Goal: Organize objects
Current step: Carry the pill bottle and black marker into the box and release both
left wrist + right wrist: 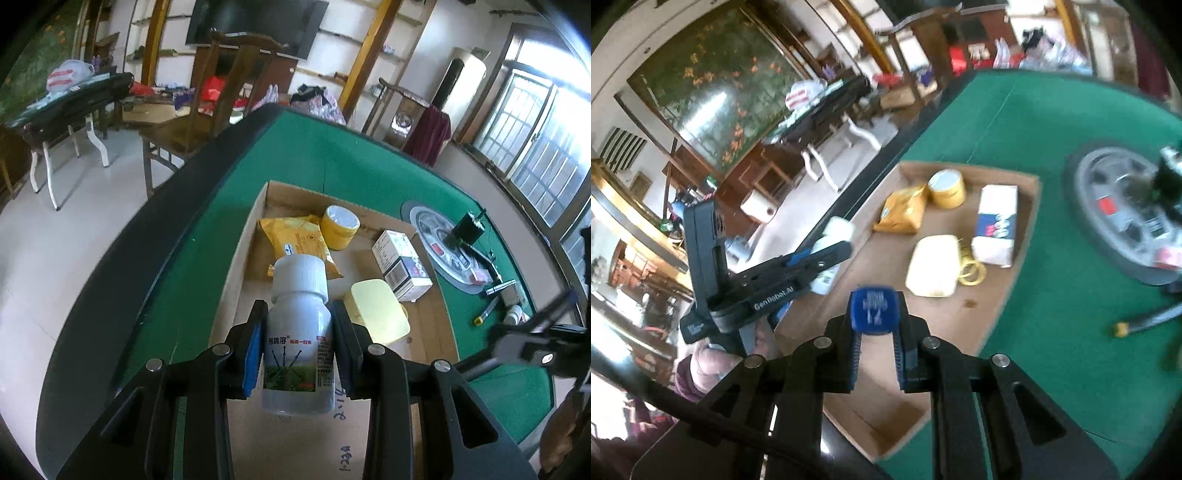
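My left gripper (pixel 299 314) is shut on a white bottle (pixel 297 332) with a white cap and a green printed label. It holds the bottle upright over the near left part of a shallow cardboard box (pixel 424 332). In the box lie a yellow packet (pixel 299 240), a yellow tape roll (pixel 340 227), a white carton (pixel 400 264) and a pale yellow container (pixel 380 312). My right gripper (pixel 874 310) is shut on a small blue object (pixel 873 304) with white print, above the box (pixel 945 314). In the right wrist view the left gripper (pixel 827 254) with the bottle (pixel 838 229) is on the left.
The box sits on a green felt table (pixel 332 158) with a black padded rim (pixel 166 221). A round grey centre panel (pixel 439 243) carries a black device (pixel 467 229). Pens (pixel 487 314) and a small white bottle (pixel 513 315) lie right of the box. A wooden chair (pixel 207 110) stands beyond.
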Tool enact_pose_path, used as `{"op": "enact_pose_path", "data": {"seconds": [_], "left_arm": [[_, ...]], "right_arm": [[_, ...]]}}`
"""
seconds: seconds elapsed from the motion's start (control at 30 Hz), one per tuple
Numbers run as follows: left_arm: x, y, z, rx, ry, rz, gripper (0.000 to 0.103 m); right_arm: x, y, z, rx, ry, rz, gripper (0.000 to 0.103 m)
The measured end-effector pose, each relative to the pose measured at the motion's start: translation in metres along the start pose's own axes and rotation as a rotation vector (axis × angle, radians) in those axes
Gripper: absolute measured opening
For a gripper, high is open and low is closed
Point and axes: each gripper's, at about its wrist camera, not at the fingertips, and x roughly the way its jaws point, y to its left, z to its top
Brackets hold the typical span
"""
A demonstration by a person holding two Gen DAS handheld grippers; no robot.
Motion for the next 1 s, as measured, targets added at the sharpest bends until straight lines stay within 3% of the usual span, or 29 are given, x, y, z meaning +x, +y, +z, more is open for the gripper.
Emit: {"op": "enact_pose_path", "data": {"seconds": [0.37,0.67,0.87,1.0], "left_arm": [[0.028,0.001,0.008,-0.001,0.078,0.027,0.029],[0.033,0.007,0.006,-0.036,0.121,0.032,0.029],[0.03,0.009,0.008,-0.048,0.097,0.033,0.03],[0.028,0.01,0.009,-0.054,0.089,0.016,0.044]], "right_arm": [[0.074,-0.018,0.037,0.113,0.102,0.013,0.014],[0.098,-0.035,0.051,0.167,0.141,-0.045,0.015],[0.099,-0.037,0.052,0.177,0.151,-0.055,0.015],[0.1,-0.041,0.054,0.177,0.17,-0.081,0.016]]}}
